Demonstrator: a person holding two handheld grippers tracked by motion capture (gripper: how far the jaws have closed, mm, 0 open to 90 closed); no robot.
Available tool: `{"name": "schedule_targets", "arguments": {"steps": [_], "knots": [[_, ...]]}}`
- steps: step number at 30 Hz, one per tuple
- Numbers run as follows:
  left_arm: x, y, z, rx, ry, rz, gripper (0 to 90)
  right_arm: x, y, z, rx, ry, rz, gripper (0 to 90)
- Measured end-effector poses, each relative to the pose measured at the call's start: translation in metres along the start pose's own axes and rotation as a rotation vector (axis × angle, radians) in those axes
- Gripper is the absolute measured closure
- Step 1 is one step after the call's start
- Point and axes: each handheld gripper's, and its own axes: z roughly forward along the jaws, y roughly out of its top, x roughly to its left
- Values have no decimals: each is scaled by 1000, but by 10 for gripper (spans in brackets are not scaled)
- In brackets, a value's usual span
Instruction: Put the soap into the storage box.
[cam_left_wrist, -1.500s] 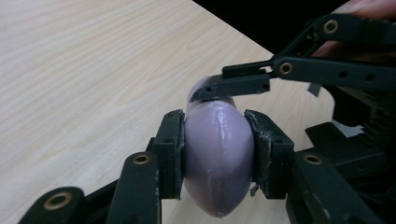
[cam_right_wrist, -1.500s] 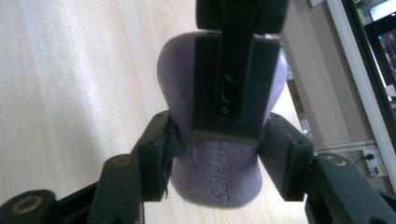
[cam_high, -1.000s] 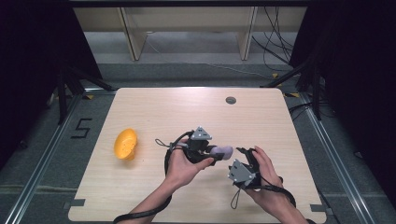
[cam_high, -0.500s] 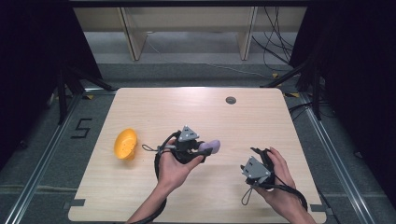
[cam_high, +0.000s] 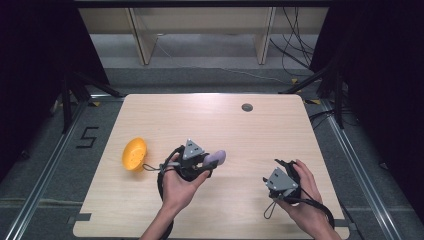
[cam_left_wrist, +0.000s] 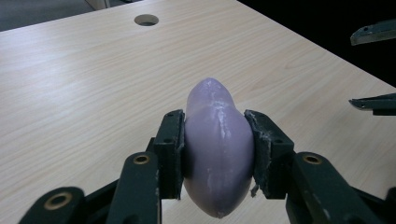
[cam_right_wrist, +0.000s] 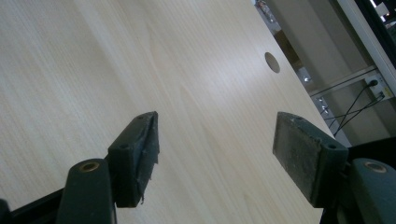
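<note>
We hold the purple egg-shaped piece (cam_left_wrist: 218, 149) clamped across its middle in the left gripper (cam_high: 207, 162), its long axis running out past the pads. The yellow bowl (cam_high: 134, 154) is our landmark — it lies just behind the left hand, while the right gripper (cam_right_wrist: 217, 154) — jaws spread, empty — waits far beyond.

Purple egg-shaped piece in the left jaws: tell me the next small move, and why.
Probably carry it toward the yellow bowl. The left gripper is shut on the purple piece, held above the table, and the bowl lies just to its left; the right gripper is open.
</note>
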Motion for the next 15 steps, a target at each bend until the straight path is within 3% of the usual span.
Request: {"name": "schedule_targets", "arguments": {"steps": [2, 8, 10, 13, 15], "knots": [[1, -2, -4, 2, 17, 13, 591, -1, -1, 0, 0, 0, -4, 322], [3, -6, -11, -23, 60, 0, 591, -1, -2, 1, 2, 8, 8, 323], [5, -8, -14, -35, 68, -17, 591, -3, -3, 1, 6, -5, -20, 323], [8, -10, -18, -44, 89, -33, 591, -2, -3, 1, -4, -2, 23, 323], [10, -11, -23, -55, 100, -47, 591, -3, -3, 1, -7, -1, 15, 323]]}}
